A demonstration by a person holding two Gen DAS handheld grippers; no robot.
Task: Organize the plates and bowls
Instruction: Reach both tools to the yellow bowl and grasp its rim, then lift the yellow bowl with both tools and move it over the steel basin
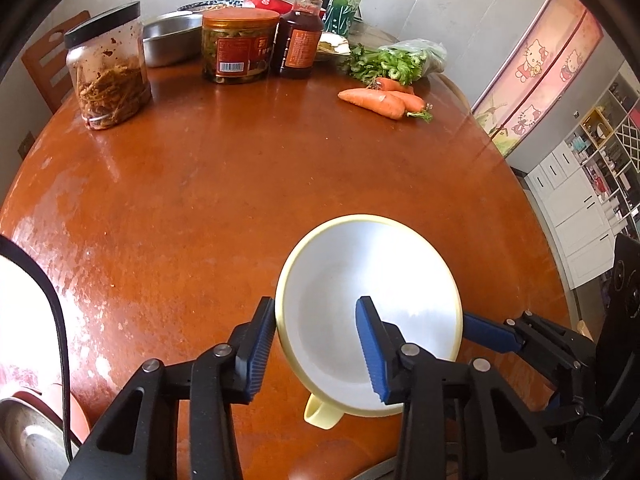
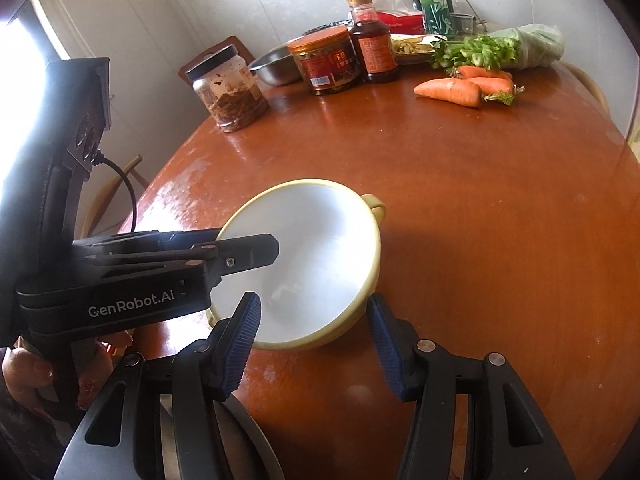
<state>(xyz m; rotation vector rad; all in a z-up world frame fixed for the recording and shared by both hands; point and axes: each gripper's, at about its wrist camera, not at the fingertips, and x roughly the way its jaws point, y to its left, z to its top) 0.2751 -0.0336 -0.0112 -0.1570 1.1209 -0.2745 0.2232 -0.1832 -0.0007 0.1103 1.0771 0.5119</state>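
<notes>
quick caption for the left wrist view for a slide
Left gripper straddles the rim of a yellow handled bowl on the round wooden table.

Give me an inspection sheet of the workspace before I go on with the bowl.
Surface: round wooden table, glossy, worn in patches.
Job's things: yellow bowl with a handle, empty, near the close edge.
Clutter: black-lidded jar, orange-lidded jar, sauce bottle, steel basin, carrots, greens, all far side.
Grippers: left gripper and right gripper each have jaws astride the bowl's rim; grip unconfirmed.
Cables: black cable off the left gripper's body.
Surroundings: wooden chair, white cabinets.
</notes>
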